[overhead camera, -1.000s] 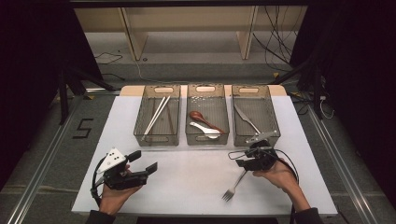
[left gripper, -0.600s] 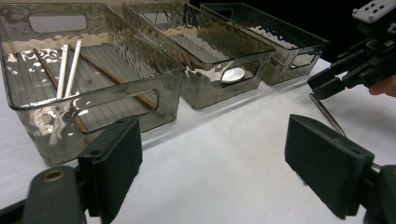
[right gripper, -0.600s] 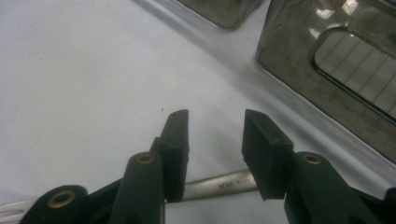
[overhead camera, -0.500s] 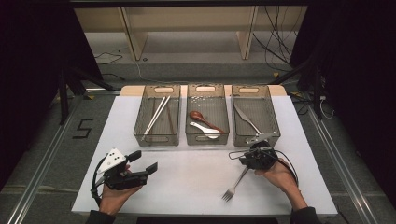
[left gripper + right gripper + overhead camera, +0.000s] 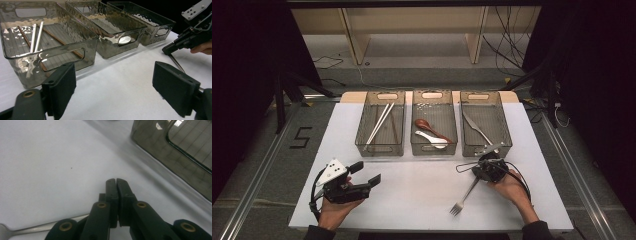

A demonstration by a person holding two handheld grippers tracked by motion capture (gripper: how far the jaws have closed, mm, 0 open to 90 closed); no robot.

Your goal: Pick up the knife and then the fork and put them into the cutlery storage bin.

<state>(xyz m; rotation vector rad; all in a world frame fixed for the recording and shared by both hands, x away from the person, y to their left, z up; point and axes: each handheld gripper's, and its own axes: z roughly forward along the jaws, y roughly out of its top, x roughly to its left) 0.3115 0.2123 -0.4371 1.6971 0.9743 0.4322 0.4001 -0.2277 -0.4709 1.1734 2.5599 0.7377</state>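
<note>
Fork [image 5: 464, 196] lies aslant on the desk [image 5: 412, 185], handle tip at the closed, seemingly empty right hand-held gripper [image 5: 480, 168]; tines point away from it.

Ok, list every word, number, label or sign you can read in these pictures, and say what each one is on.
"5": a dark numeral on the grey floor left of the white table, in the high view.
No other text is readable: the three bins, the fork, the left gripper and the right gripper show no legible label or brand.

Open tabletop [image 5: 412, 192] before three bins [image 5: 433, 122]; fork [image 5: 464, 195] at right.
</note>
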